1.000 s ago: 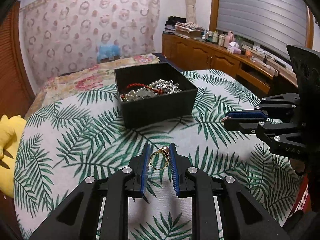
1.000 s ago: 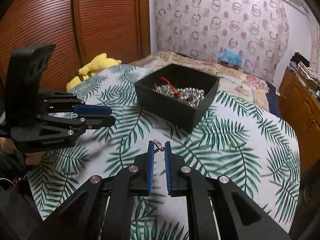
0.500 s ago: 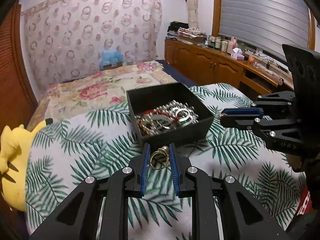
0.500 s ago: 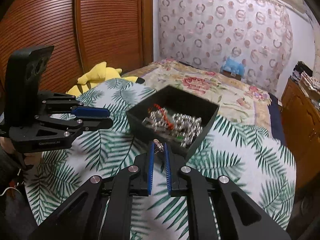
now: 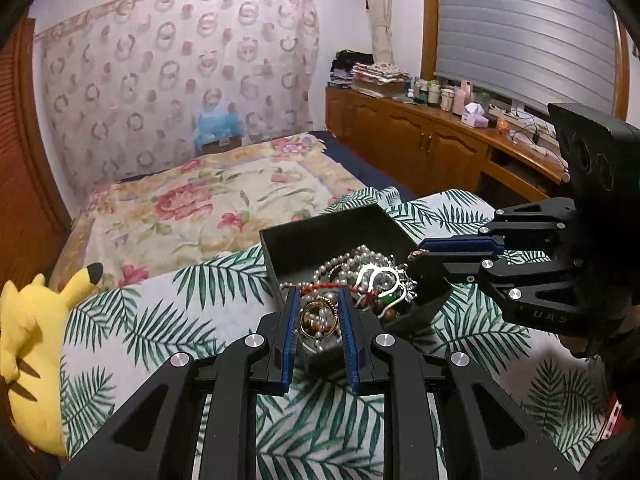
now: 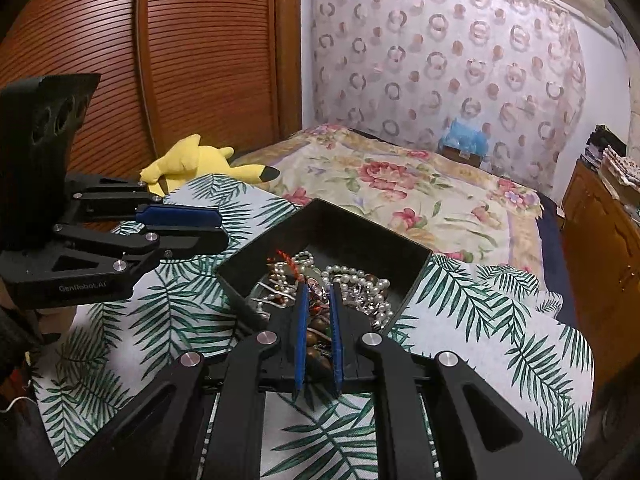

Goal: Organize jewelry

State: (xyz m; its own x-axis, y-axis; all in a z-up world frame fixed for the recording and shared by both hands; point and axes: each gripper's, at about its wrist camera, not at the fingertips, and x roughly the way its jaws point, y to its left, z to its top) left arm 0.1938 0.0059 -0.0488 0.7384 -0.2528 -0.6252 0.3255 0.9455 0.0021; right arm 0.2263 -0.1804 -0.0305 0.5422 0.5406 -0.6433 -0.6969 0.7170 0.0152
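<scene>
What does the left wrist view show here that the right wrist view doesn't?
Only the left wrist view: a gold ring clamped in the left hand-held gripper, plus the window blind and cluttered wooden counter. Only the right wrist view: the slatted wooden door and a small piece pinched in the right hand-held gripper. Both: the black jewelry box, the yellow plush and the leaf-print cloth.

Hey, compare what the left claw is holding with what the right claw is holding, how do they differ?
The left claw pinches a gold ring, a wide open hoop; the right claw pinches a small trinket, too small to identify. The ring keeps the left jaws clearly apart; the right jaws are nearly together. Both pieces hang over the black box of jewelry.
</scene>
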